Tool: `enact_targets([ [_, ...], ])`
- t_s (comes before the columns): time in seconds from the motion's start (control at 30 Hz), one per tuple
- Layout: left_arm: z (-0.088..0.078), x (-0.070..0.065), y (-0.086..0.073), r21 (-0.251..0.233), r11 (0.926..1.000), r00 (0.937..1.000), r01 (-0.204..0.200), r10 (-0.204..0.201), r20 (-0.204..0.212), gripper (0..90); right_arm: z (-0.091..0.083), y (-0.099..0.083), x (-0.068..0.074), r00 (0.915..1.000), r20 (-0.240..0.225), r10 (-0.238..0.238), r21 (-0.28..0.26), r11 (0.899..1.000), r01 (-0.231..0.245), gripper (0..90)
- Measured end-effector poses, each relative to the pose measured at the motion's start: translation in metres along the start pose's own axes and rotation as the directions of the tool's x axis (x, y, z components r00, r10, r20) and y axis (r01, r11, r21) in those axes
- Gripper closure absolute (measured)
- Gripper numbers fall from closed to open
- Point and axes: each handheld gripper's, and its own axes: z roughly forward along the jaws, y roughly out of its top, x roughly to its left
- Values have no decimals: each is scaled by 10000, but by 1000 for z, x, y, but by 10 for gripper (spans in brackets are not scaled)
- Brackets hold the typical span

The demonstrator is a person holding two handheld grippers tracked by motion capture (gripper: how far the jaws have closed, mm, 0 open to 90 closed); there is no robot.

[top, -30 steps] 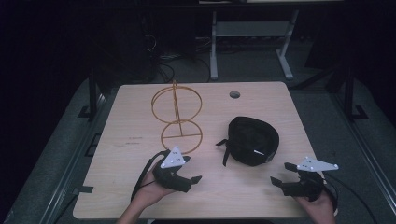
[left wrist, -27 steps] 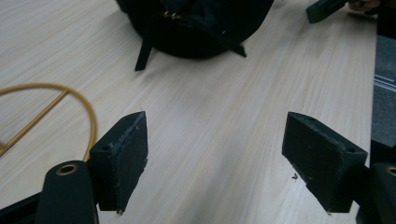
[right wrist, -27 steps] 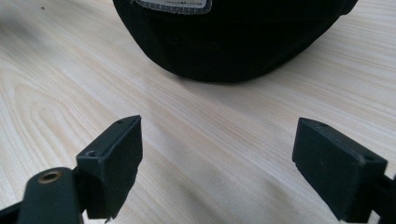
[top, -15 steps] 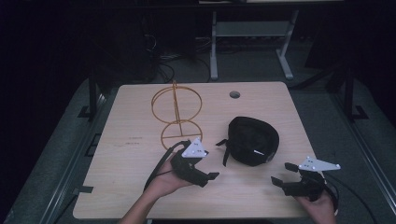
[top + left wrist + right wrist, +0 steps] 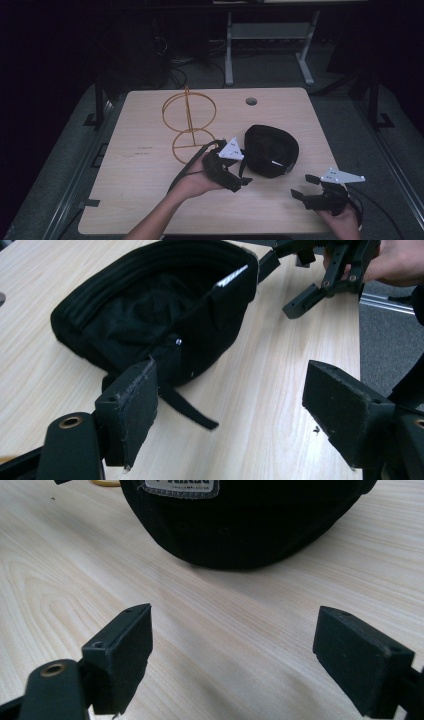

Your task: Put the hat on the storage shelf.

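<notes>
Black cloth makes up the soft cap (image 5: 271, 150), which is seen lying upside down, hollow upward, right of centre in the high view on the pale wooden worktop (image 5: 140, 165). A thin strap (image 5: 187, 410) is seen trailing from its rear edge onto the wood in the left gripper view, and a small pale label (image 5: 181, 487) shows on its outer wall at the top of the right gripper view.

The left gripper (image 5: 239, 181) is held just beside the cap's lower-left rim, its fingers (image 5: 131, 410) spread wide with nothing between them. The right gripper (image 5: 305, 187) is held near the lower right of the frame, a little apart from the cap, its fingers (image 5: 120, 652) likewise parted around bare wood.

The cap is judged light, limp in the crown and likely to fold or sag when lifted; only the ribbed rim and brim seem to offer some stiffness. A pinch across the upturned rim wall, one finger inside and one outside, is judged the surest hold. The strap would be a weak point for lifting. The cloth is not expected to slip or break.

An orange wire stand (image 5: 188, 122) of rings is set upright in the upper left of the worktop, well apart from the cap.
</notes>
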Motion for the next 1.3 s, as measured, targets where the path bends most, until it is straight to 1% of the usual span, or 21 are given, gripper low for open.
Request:
enact_targets([
  [0.13,8,5,13,-38,10000,9999,-86,87,92,222,1,0,0,10000,2,-44,136,9999,44,159],
  [0.17,13,7,19,34,9999,9998,-160,159,112,222,1,0,0,10000,-4,-43,137,9999,43,158],
  [0.2,13,7,19,34,9999,9998,-160,159,112,222,1,0,0,10000,-4,-43,137,9999,43,158],
  [0.27,18,10,27,160,9993,9992,-332,328,248,223,1,0,-1,10000,-4,-41,118,9999,41,158],
  [0.33,26,11,35,392,9975,9980,-589,581,230,227,1,0,-1,10000,-9,-23,100,9999,24,158],
  [0.43,35,12,43,493,9970,9974,-601,580,434,228,1,-1,-2,10000,-12,-44,111,9999,44,158],
  [0.67,62,10,59,828,9919,9936,-967,913,663,241,0,-1,-2,10000,-43,-41,103,9999,42,159],
  [0.73,68,10,60,989,9897,9927,-1033,964,727,245,0,-1,-2,10000,-44,-28,120,9999,28,159],
  [0.77,73,10,60,1174,9874,9913,-1060,958,899,244,1,-1,-2,10000,-63,-35,133,9999,36,159],
  [0.8,76,9,60,1276,9858,9907,-1090,972,954,244,1,-1,-2,10000,-63,-35,133,9999,36,159],
  [0.83,79,10,59,1509,9810,9897,-1219,1086,936,244,1,0,-2,10000,-79,-42,156,9999,44,159],
  [0.9,84,12,58,1651,9803,9910,-1084,933,963,244,2,0,-2,10000,-70,-64,202,9998,65,159],
  [0.97,89,14,56,1830,9774,9915,-1060,900,936,247,2,0,-2,9999,-84,-82,227,9997,84,159],
  [1.0,91,15,55,1943,9754,9918,-1039,869,941,265,2,0,-2,9999,-93,-67,236,9997,69,159],
  [1.03,95,16,53,2119,9726,9923,-953,759,979,309,2,0,-2,9999,-103,-94,247,9996,96,159],
  [1.07,95,16,53,2119,9726,9923,-953,759,979,333,2,0,-2,9999,-103,-94,247,9996,96,159],
  [1.13,99,17,48,2356,9656,9911,-1102,891,985,388,2,-1,-2,9999,-141,-85,278,9996,89,159],
  [1.2,100,17,46,2401,9648,9916,-1071,859,971,448,2,-1,-2,9999,-145,-71,296,9995,75,159],
  [1.23,101,17,43,2412,9648,9916,-1047,829,991,448,2,-1,-2,9999,-145,-69,294,9995,74,160],
  [1.27,102,17,41,2437,9645,9918,-1018,794,999,483,3,-1,-2,9999,-148,-70,281,9996,75,160],
  [1.3,102,18,38,2460,9633,9917,-1072,859,957,505,3,-1,-2,9998,-167,-76,278,9996,80,160],
])
